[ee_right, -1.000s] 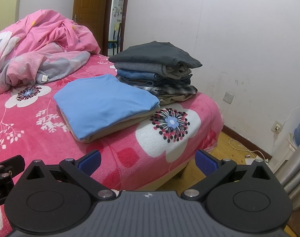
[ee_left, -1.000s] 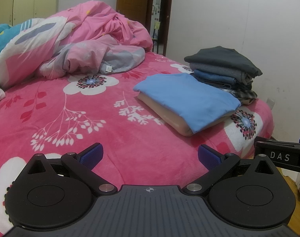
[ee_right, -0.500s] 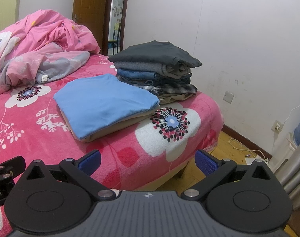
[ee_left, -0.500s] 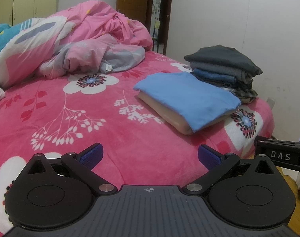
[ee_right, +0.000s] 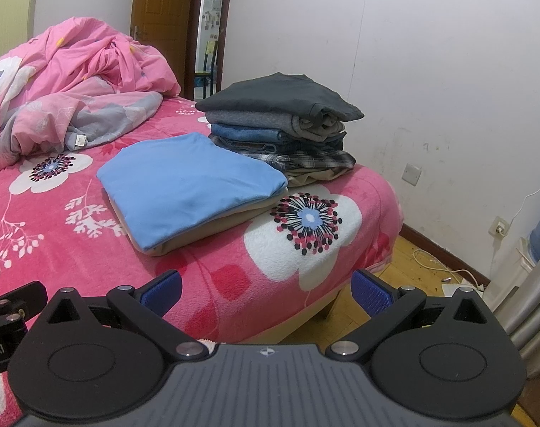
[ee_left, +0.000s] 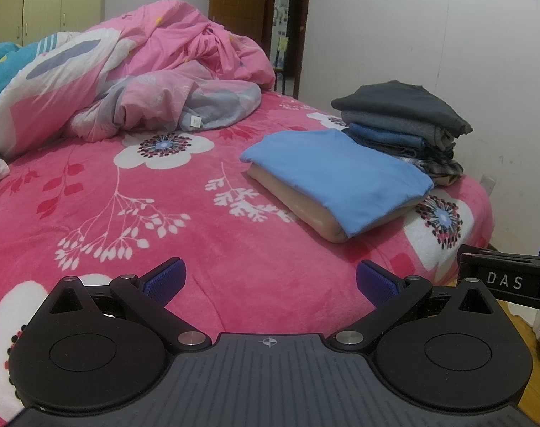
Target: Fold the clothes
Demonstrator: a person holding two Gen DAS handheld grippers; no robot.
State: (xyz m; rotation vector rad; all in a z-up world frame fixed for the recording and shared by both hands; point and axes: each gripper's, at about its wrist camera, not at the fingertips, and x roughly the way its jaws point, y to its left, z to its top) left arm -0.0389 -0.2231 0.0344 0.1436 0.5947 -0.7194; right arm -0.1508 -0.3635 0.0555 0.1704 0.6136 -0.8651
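- Left wrist view: your left gripper [ee_left: 268, 279] is spread wide and empty above the pink bedspread [ee_left: 163, 213]; the folded blue garment [ee_left: 335, 174] lies ahead, touching the stack of folded clothes [ee_left: 401, 121].
- Right wrist view: your right gripper [ee_right: 264, 290] also gapes wide, holding nothing, at the bed's corner.

Bed [ee_left: 198, 235] with pink floral blanket fills the room – rumpled pink duvet [ee_left: 156, 82] at its far end. Behind the bed: wooden door [ee_right: 163, 25], cream wardrobe [ee_left: 38, 3]. Right of bed – scuffed white wall [ee_right: 447, 71], wood floor [ee_right: 405, 270].
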